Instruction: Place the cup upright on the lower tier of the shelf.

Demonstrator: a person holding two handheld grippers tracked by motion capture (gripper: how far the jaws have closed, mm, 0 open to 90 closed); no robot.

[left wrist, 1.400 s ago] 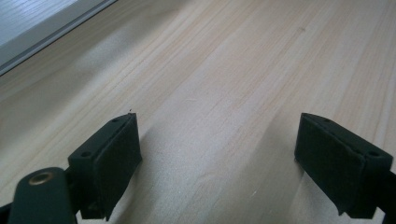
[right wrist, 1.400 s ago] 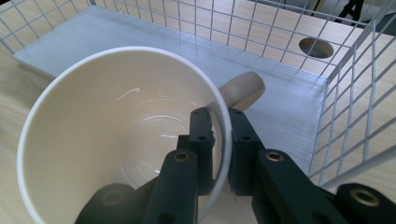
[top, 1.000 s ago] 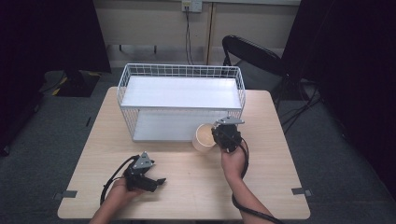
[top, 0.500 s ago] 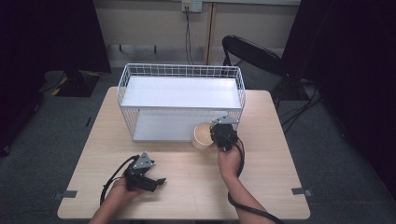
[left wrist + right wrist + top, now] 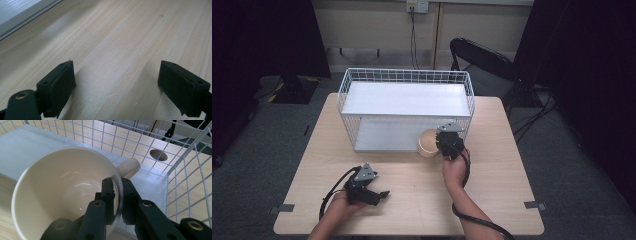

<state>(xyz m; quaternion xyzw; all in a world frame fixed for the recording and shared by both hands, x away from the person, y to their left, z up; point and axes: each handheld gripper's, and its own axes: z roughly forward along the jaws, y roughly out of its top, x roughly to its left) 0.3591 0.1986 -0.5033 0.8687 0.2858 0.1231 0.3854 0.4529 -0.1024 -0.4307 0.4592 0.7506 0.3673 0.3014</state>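
- Cup (image 5: pixel 65 190): one, cream, with one stubby handle (image 5: pixel 128 167) pointing toward the mesh. It sits at the front right corner of the rack, at the edge of the lower shelf. In the high view the cup (image 5: pixel 428 142) shows just left of the right gripper.
- Table (image 5: pixel 412 200): one, light wood, square-cornered. It carries the rack and both hands. A round hole (image 5: pixel 159 155) in its top shows through the mesh behind the cup.
- Wire rack (image 5: pixel 407 80): one, white mesh, two solid shelves. It stands at the far middle of the table.
- Folding chair (image 5: pixel 477 55): one, black, on the floor beyond the table's far right corner.
- Right gripper (image 5: pixel 117 192): one, closed tight on the cup's rim, one jaw inside the wall and one outside, just below the handle. In the high view the right gripper (image 5: pixel 447 148) sits at the rack's front right.
- Left gripper (image 5: pixel 117 82): one, jaws wide apart with bare tabletop between them. In the high view the left gripper (image 5: pixel 379 195) lies low on the near left of the table, well apart from the cup.
- Change from a second ago: cup and right gripper sit slightly nearer the rack opening; grip unchanged. Left gripper in the same spot.
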